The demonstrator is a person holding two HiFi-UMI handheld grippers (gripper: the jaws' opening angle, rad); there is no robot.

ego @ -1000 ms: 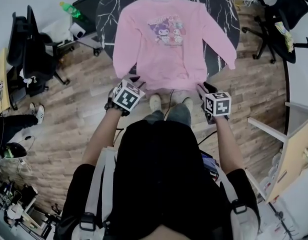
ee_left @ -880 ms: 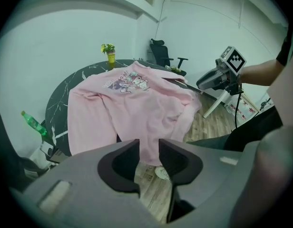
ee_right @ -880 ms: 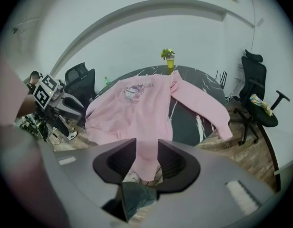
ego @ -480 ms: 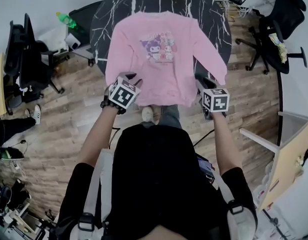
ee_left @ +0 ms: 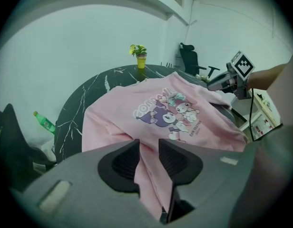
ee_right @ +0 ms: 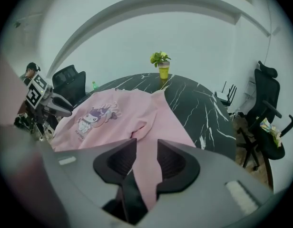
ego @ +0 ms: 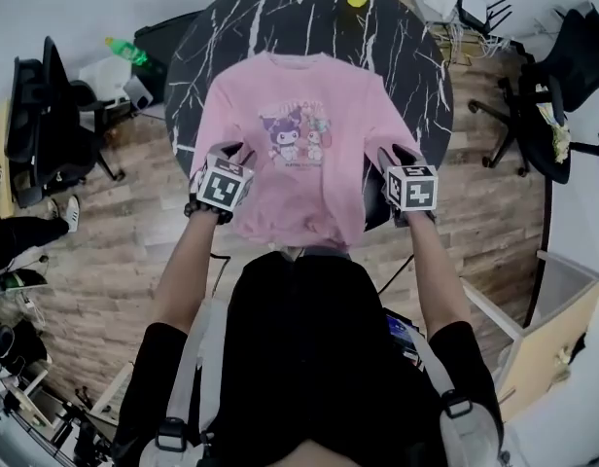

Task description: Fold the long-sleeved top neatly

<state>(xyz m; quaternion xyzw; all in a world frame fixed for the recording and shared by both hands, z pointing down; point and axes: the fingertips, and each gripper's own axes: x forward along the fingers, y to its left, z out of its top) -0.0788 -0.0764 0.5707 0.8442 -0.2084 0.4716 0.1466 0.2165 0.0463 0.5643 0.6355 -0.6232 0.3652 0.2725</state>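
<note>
While the left gripper [ee_left: 149,160] and the right gripper [ee_right: 146,160] each pinch a fold of the soft pink long-sleeved top [ego: 299,144] near its hem, the cloth is held wide, I think for laying it flat; its printed body lies on the round black marble desk [ego: 416,56].

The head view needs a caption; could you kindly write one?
Left gripper and right gripper pinch pink top on dark table.

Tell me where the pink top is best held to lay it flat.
Grip the pink top at its near part, one side in each claw, coming from the person's side of the table. The cloth is wide and limp; spaced grips keep it spread. The left claw and right claw pinch it so.
</note>
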